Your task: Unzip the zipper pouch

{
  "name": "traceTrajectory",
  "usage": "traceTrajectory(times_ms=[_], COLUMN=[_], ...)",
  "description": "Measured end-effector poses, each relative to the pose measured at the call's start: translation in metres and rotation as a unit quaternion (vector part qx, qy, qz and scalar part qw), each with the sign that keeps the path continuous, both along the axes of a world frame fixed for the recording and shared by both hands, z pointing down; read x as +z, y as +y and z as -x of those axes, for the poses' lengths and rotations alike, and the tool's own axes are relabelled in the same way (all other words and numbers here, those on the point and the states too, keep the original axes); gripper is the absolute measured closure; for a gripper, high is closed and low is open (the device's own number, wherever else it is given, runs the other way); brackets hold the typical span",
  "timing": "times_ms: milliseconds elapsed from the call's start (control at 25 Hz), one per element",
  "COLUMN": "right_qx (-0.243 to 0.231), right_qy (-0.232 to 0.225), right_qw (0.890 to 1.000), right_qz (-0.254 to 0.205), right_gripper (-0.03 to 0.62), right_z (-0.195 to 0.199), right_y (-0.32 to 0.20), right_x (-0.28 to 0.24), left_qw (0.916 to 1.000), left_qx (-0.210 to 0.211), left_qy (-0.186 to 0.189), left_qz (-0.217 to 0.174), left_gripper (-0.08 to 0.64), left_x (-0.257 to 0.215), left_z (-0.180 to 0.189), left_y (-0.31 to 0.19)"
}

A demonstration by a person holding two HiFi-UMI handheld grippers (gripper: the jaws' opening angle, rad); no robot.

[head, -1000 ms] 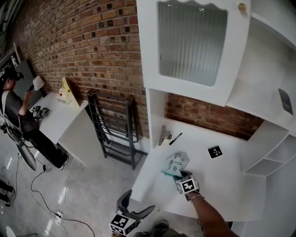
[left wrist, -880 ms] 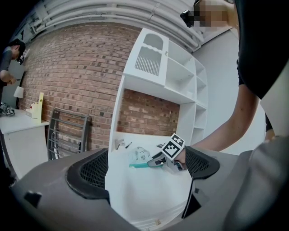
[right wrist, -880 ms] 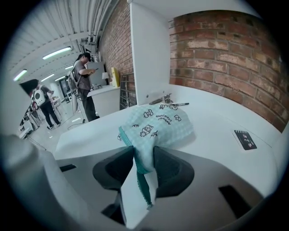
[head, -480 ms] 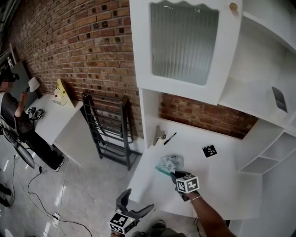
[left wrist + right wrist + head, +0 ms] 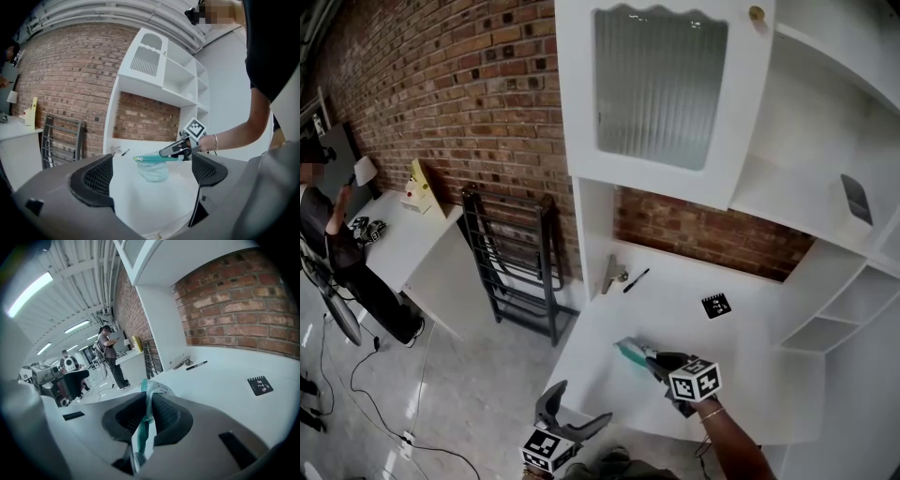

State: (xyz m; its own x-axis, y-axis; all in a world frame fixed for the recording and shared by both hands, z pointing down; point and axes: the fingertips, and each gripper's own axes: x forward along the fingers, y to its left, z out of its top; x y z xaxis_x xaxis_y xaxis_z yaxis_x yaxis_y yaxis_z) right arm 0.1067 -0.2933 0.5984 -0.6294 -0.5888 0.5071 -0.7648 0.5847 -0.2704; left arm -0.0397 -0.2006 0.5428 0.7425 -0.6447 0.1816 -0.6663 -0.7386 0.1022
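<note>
The zipper pouch (image 5: 630, 353) is pale with a teal zipper edge. It hangs from my right gripper (image 5: 656, 362) above the front of the white desk (image 5: 741, 375). The right jaws are closing, with the pouch's zipper end (image 5: 149, 394) pinched between the pads. In the left gripper view the pouch (image 5: 152, 169) dangles below its teal top edge, and the right gripper (image 5: 176, 149) grips it from the right. My left gripper (image 5: 567, 431) is low, off the desk's front edge. It points at the pouch, with its fingers (image 5: 93, 178) spread wide and nothing between them.
A black pen (image 5: 636, 279) and a metal clip (image 5: 612, 275) lie at the desk's back left, and a black marker card (image 5: 715, 306) lies mid-back. A glazed cabinet door (image 5: 661, 89) hangs open overhead. A black rack (image 5: 511, 262) stands left of the desk. A person (image 5: 328, 234) stands at the far left.
My right gripper has shut on the pouch and pulled it off the desk toward the front edge; the pouch went from lying flat to hanging. The left gripper stays low.
</note>
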Motion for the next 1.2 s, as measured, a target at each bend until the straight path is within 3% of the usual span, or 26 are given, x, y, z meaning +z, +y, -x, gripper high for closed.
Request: traceTrajectory(times_ms=[440, 680, 1000, 1200], right_qx=[-0.012, -0.027, -0.069, -0.08], right_qy=[-0.039, -0.07, -0.113, -0.134], right_qw=[0.999, 0.996, 0.99, 0.987], right_qz=[-0.032, -0.05, -0.037, -0.037], right_gripper=[0.56, 0.565, 0.566, 0.566], right_z=[-0.016, -0.019, -0.019, -0.01], right_y=[0.067, 0.093, 0.133, 0.156], right_x=[-0.049, -0.089, -0.133, -0.152], left_qw=[0.9992, 0.9984, 0.989, 0.9825], left_qx=[0.038, 0.054, 0.141, 0.176], left_qy=[0.005, 0.011, 0.031, 0.025], left_qz=[-0.011, -0.013, -0.033, -0.057], left_gripper=[0.035, 0.042, 0.061, 0.064], left_x=[0.001, 0.001, -0.023, -0.037], left_z=[-0.038, -0.04, -0.055, -0.064], left_y=[0.011, 0.024, 0.037, 0.033])
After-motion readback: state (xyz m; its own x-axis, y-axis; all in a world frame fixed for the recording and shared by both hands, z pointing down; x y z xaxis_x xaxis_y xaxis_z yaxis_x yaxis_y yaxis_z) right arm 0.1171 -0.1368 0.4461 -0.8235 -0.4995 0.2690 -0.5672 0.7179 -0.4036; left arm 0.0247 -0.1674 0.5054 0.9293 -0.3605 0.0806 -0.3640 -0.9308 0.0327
